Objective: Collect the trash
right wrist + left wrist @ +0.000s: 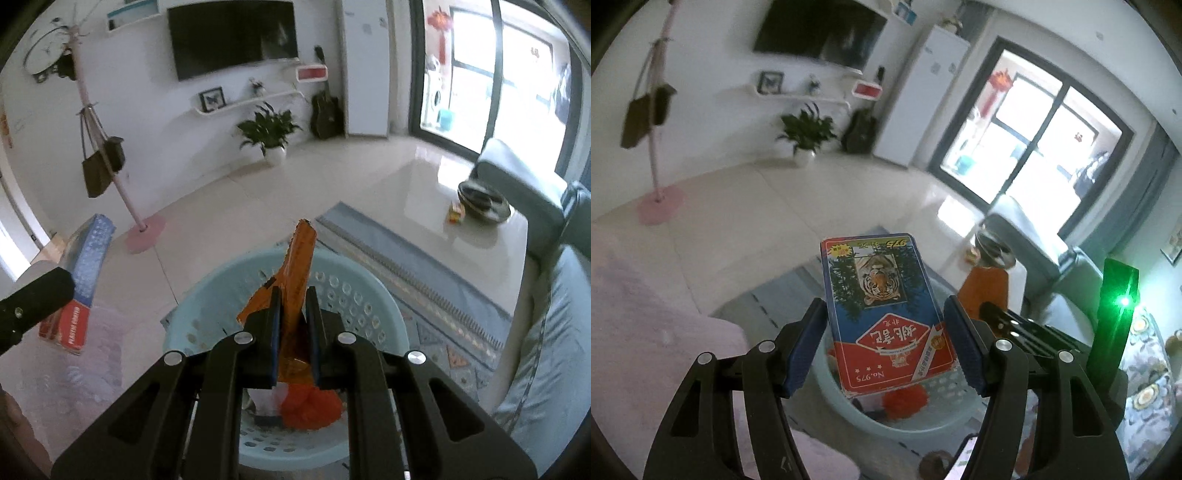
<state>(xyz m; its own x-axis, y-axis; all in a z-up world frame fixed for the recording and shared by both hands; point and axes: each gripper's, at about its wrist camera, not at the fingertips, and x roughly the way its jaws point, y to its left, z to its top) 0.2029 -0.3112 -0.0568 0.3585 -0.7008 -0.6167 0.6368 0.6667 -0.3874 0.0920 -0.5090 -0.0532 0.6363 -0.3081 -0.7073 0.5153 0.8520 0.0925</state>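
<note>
A: Where do things stand?

B: The left gripper [884,343] has its jaws spread wide around a playing-card box [886,314]; from the left wrist view I can't tell whether the pads actually touch its edges. The box sits above the pale blue basket [354,291]. The right gripper [293,328] has its jaws pressed onto an orange wrapper [297,269], also over the basket.

A: What's already in there?

B: An orange mesh ball [310,406] and some white scrap at the bottom.

A: So how should the drop go?

B: I'd say each piece should be well inside the rim before anything is let go. The wrapper is light and may cling to a pad, so part the right jaws fully and give it a moment. The box is stiff and will likely fall cleanly if held level over the middle.
</note>
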